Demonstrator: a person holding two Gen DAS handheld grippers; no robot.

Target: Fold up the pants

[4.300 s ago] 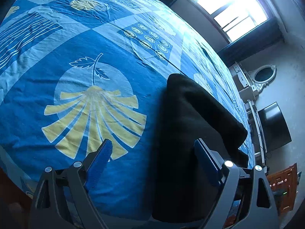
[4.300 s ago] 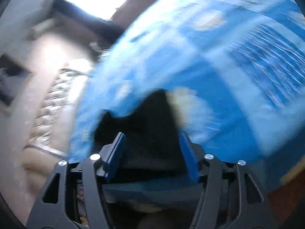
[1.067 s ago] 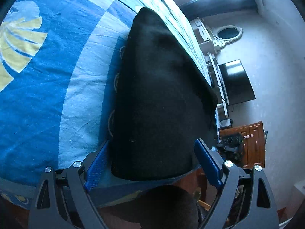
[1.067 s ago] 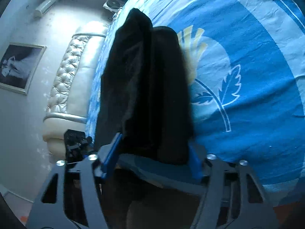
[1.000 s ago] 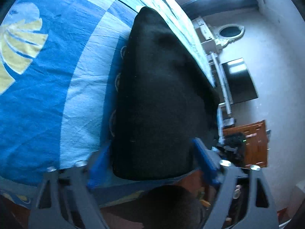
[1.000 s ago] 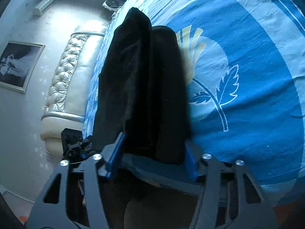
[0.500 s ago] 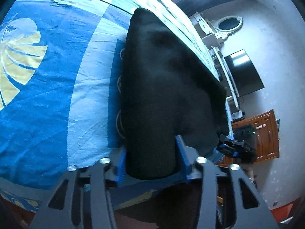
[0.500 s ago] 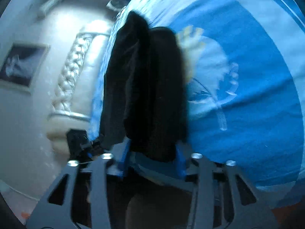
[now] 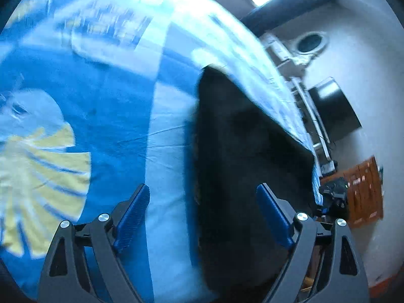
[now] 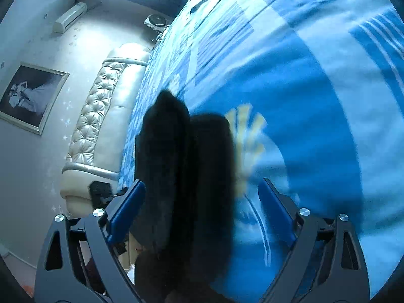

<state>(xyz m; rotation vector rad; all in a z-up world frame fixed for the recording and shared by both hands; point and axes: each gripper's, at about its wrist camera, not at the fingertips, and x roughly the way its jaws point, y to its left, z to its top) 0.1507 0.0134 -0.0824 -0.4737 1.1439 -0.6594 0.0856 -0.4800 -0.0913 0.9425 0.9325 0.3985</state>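
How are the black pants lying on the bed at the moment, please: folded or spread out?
Folded. The black pants lie as a narrow doubled bundle on the blue bedsheet, two layers side by side.

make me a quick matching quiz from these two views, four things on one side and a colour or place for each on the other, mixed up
Things:
1. pants
2. bedspread
3. headboard
4. framed picture

Descriptions:
A. blue with yellow fan shapes
B. hung on the wall
C. black, lying along the near edge of the bed
D. pale, quilted with buttons

Pairs: 1-C, 2-A, 3-D, 4-B
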